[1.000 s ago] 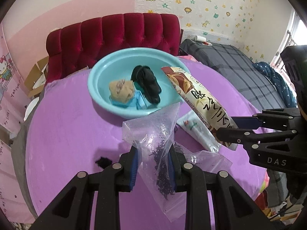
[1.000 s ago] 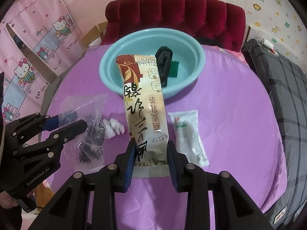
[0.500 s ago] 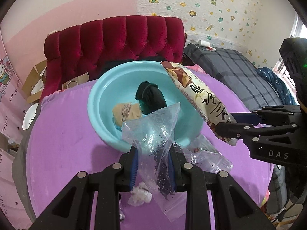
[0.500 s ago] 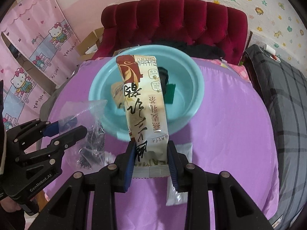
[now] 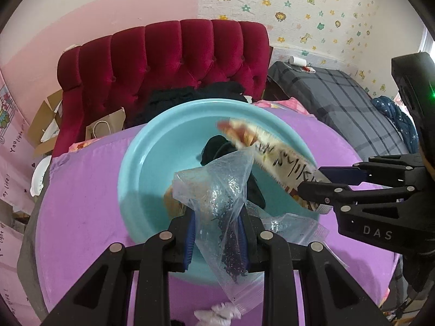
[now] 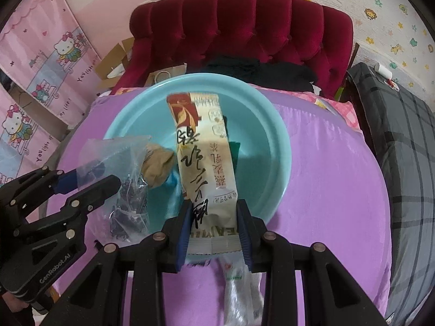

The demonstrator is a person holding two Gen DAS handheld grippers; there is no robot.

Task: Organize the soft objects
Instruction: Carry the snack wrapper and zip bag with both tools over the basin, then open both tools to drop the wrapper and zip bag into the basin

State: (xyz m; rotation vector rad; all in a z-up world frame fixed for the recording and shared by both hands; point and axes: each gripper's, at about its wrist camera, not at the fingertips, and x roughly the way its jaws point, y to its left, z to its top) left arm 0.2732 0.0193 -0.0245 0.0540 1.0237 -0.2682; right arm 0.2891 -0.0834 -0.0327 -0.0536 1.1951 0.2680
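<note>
A red tufted sofa (image 5: 163, 62) fills the upper middle of both views, with dark clothing (image 6: 258, 70) heaped on its seat and a brown paper bag (image 5: 104, 126) at its left end. A grey plaid bed (image 5: 339, 103) runs along the right edge, and pink cartoon curtains (image 6: 40, 68) hang at the upper left of the right wrist view. On the purple surface (image 6: 326, 163), a clear sachet (image 6: 239, 285) lies at bottom centre under the right tongs, and a crumpled white tissue (image 5: 217, 313) sits at the bottom edge of the left view.

The teal basin (image 5: 141, 168) lies mid-frame, holding a tan bundle (image 6: 157, 165), a black sock (image 5: 214, 149) and a green item (image 6: 234, 149).

Both tongs point steeply down over the basin's near rim. The left tongs (image 5: 216, 233) are clamped on a clear plastic bag (image 5: 217, 187) of dark dried bits; the right tongs (image 6: 213, 225) are clamped on a long beige snack packet (image 6: 204, 149), which stretches across the bowl.

Compared with a second ago, both tongs have travelled forward from the open cloth to the basin, which now looms larger and lower in frame, while their grips are unchanged.
</note>
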